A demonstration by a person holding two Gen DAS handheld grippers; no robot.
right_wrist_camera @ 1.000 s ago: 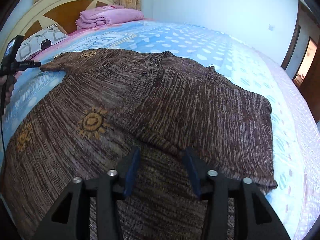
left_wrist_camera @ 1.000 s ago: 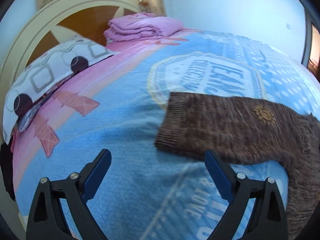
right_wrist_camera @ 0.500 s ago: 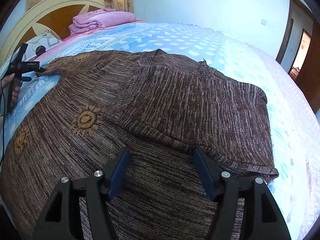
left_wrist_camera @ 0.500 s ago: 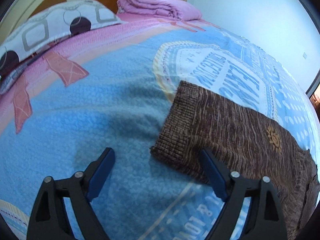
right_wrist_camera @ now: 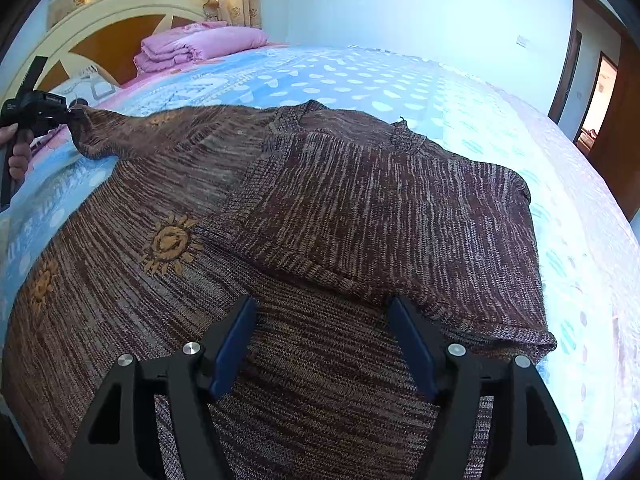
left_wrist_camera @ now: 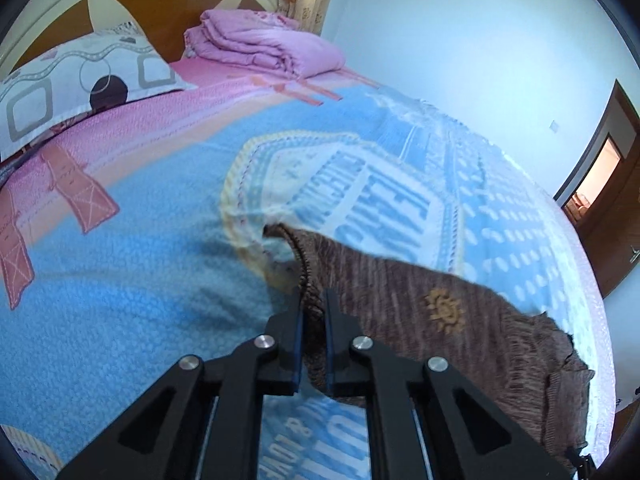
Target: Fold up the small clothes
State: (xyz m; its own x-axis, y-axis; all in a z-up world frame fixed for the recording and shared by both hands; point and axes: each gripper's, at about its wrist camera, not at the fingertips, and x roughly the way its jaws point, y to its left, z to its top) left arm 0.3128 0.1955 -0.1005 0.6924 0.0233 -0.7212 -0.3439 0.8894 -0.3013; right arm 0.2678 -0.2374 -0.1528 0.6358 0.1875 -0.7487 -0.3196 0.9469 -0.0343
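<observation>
Since the earlier frame, the left gripper [left_wrist_camera: 313, 312] had gone from wide open beside the ribbed cuff to pinched tight on it, and the sleeve had come up off the bed.

From the left wrist camera, the brown marled knit sweater with orange sun motifs [left_wrist_camera: 432, 304] ran from the jaws out toward 4 o'clock, its cuff [left_wrist_camera: 308, 280] clamped between the blue pads. Beneath it lay the blue and pink printed bedspread [left_wrist_camera: 160, 264], with a folded pink quilt [left_wrist_camera: 264, 46] at 12 o'clock and a patterned white pillow [left_wrist_camera: 76, 84] at 10 o'clock.

From the right wrist camera, the right gripper [right_wrist_camera: 322, 340] hung spread wide over the sweater's body, holding nothing. One sleeve side [right_wrist_camera: 400, 216] already lay folded across the chest. At 9 o'clock the left gripper [right_wrist_camera: 68, 114] held the other sleeve raised.

By my reading, the fold was roughly one-third done: this second sleeve remained to be laid across, then the body doubled over.
</observation>
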